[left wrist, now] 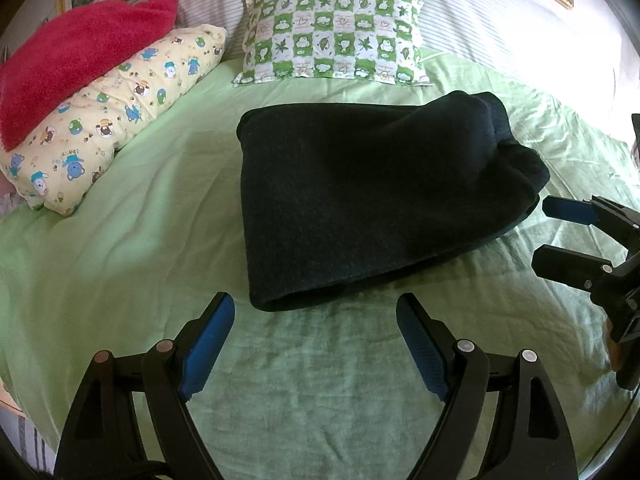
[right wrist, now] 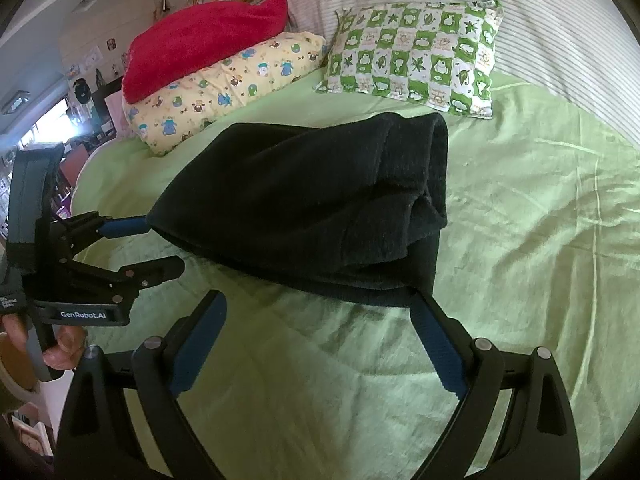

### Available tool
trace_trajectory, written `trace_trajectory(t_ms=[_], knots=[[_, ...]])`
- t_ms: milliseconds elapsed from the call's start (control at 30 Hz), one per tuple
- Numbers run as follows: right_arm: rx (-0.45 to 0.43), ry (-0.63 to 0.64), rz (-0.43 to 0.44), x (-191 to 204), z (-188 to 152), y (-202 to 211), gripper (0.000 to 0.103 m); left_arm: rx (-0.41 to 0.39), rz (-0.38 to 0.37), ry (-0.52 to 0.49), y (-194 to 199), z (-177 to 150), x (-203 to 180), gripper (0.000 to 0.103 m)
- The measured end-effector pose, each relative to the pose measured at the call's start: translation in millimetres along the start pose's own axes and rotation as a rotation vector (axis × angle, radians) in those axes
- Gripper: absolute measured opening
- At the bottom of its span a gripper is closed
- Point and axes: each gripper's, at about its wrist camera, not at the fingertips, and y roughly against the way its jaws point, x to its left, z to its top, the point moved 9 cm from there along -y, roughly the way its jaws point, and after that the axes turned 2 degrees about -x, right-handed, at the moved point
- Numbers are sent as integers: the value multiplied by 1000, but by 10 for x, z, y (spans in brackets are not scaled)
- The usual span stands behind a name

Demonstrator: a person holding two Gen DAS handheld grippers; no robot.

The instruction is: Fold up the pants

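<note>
Dark folded pants (left wrist: 372,196) lie as a thick rectangle on the green bed sheet (left wrist: 120,264); they also show in the right wrist view (right wrist: 320,200). My left gripper (left wrist: 316,308) is open and empty, just short of the pants' near edge. My right gripper (right wrist: 316,304) is open and empty, its right fingertip touching the pants' near hem. The right gripper appears at the right edge of the left wrist view (left wrist: 540,232). The left gripper appears at the left of the right wrist view (right wrist: 160,244), next to the pants' left side.
A green checked pillow (left wrist: 332,36) lies behind the pants. A yellow cartoon pillow (left wrist: 108,120) with a red towel (left wrist: 76,56) on it lies at the left. A striped white cover (left wrist: 500,12) lies along the back. Room furniture (right wrist: 48,120) is beyond the bed's left edge.
</note>
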Motion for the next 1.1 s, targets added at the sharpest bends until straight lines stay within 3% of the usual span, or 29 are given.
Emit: trace_trajectory(t_ms=[1100], knots=[[-25, 7, -2, 0, 115, 3, 94, -35, 42, -3, 56, 122, 72, 84]])
